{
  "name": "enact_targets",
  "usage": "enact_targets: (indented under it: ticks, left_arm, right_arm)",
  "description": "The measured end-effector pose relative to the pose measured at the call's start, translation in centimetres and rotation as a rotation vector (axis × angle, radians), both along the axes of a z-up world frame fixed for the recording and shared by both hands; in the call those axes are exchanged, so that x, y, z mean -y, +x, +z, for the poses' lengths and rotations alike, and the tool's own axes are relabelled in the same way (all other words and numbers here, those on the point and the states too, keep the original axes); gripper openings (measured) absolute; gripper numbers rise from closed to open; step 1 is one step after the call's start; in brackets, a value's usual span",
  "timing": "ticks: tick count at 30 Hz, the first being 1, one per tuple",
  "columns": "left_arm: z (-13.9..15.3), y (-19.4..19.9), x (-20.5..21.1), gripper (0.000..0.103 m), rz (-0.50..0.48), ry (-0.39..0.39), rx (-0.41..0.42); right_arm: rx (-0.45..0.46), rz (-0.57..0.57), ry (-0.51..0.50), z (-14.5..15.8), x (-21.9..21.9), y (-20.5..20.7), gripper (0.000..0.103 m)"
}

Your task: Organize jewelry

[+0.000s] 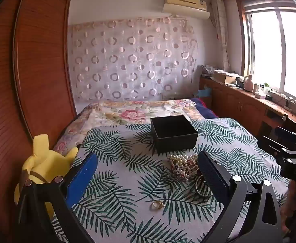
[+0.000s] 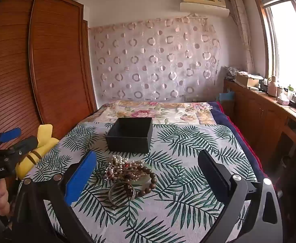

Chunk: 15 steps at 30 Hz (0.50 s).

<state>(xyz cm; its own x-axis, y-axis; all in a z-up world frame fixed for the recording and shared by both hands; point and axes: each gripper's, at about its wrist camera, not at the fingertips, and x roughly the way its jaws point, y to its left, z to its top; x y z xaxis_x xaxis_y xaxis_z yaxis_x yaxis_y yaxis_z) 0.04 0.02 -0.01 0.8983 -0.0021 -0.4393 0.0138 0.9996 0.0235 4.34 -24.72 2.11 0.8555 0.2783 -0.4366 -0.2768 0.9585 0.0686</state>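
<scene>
A pile of jewelry (image 2: pixel 125 170) lies on the leaf-print cloth (image 2: pixel 188 151): pearl strands, a brown bead bracelet (image 2: pixel 148 182) and a metal bangle (image 2: pixel 120 194). An open black box (image 2: pixel 130 135) stands just behind it. In the left wrist view the pile (image 1: pixel 183 167) sits by the right finger, with a gold ring (image 1: pixel 157 204) nearer the camera and the box (image 1: pixel 173 133) beyond. My left gripper (image 1: pixel 148 180) is open and holds nothing. My right gripper (image 2: pixel 148 180) is open above the cloth, the pile between its fingers, untouched.
A yellow plush toy (image 1: pixel 42 168) sits at the cloth's left edge beside a tall wooden wardrobe (image 1: pixel 40 60). A floral bedspread (image 2: pixel 158 111) stretches behind the box. A wooden cabinet (image 2: pixel 269 109) with clutter runs under the window on the right.
</scene>
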Motion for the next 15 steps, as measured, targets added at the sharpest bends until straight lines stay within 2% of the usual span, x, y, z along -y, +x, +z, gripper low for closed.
enact_targets:
  ticks: [15]
  left_arm:
    - [0.01,-0.02,0.01,0.095,-0.002,0.002,0.006]
  right_arm:
    - [-0.002,0.001,0.005,-0.03,0.00,-0.05,0.101]
